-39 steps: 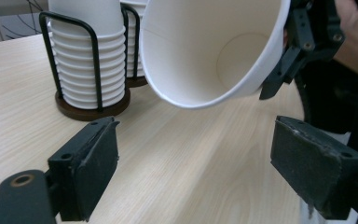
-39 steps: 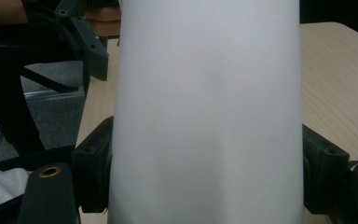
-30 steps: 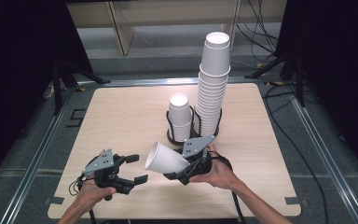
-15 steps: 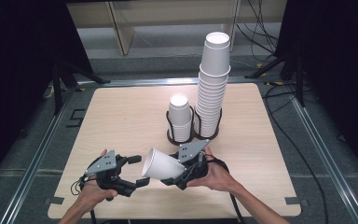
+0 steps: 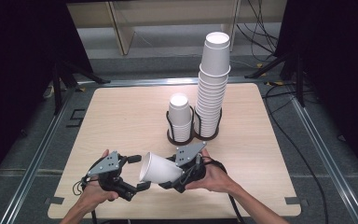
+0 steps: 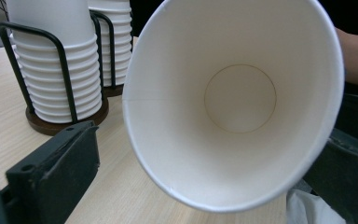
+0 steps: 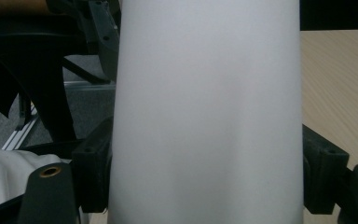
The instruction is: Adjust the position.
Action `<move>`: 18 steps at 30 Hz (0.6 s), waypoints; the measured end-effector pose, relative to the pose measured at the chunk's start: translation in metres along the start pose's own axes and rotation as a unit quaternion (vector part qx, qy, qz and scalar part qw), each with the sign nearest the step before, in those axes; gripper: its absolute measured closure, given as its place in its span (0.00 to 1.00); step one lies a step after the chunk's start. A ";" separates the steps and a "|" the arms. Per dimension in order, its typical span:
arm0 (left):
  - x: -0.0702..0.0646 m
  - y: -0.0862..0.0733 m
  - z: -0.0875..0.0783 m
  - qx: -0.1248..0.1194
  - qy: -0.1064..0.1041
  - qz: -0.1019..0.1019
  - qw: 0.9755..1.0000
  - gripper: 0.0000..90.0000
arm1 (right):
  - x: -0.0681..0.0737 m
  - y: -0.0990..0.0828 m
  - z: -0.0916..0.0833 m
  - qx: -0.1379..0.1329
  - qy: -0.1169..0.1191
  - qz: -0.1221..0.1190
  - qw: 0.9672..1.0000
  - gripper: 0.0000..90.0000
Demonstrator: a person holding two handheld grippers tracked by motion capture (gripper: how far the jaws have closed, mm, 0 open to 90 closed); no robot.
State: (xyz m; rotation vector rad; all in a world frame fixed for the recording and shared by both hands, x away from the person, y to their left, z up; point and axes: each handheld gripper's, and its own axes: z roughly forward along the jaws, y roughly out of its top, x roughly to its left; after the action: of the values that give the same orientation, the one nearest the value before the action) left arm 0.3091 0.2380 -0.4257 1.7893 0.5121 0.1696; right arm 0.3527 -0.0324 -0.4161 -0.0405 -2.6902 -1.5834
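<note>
One paper cup [image 5: 161, 169] lies sideways, clamped in the right tongs [image 5: 182, 175], mouth offered to the wide-open left tongs [image 5: 137, 173].

A holder [image 5: 170, 138] with two cup stacks [image 5: 212, 88] stands behind the tilted cup [image 5: 161, 169].

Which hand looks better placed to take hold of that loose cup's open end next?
Probably left. The left gripper sits open right at the cup's rim, facing its mouth, while the right gripper already grips the cup's body.
</note>
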 end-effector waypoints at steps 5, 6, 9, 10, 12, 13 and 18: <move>-0.003 0.001 0.002 -0.002 -0.014 0.007 1.000 0.00 | 0.003 0.002 0.002 -0.002 0.009 -0.005 1.000 0.27; -0.003 0.001 0.004 -0.010 -0.022 0.009 1.000 0.00 | 0.003 0.002 0.003 -0.005 0.008 -0.015 1.000 0.27; -0.006 0.003 0.003 -0.004 -0.021 0.010 1.000 0.02 | 0.005 0.002 0.004 -0.002 0.014 -0.011 1.000 0.27; -0.007 0.003 0.004 -0.008 -0.024 0.010 1.000 0.03 | 0.005 0.002 0.005 0.000 0.016 -0.008 1.000 0.27; -0.007 0.003 0.006 -0.014 -0.031 0.012 0.999 0.05 | 0.006 0.003 0.006 0.001 0.019 -0.010 1.000 0.27; -0.007 0.003 0.005 -0.006 -0.029 0.013 0.999 0.05 | 0.006 0.003 0.007 0.001 0.020 -0.011 1.000 0.27; -0.007 0.003 0.005 -0.013 -0.035 0.019 0.999 0.06 | 0.005 0.003 0.010 0.000 0.022 -0.019 1.000 0.27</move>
State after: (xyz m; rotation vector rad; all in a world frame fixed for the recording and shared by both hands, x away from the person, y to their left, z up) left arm 0.3059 0.2305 -0.4228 1.7733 0.4247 0.1380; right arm 0.3475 -0.0226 -0.4182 0.0459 -2.6735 -1.5753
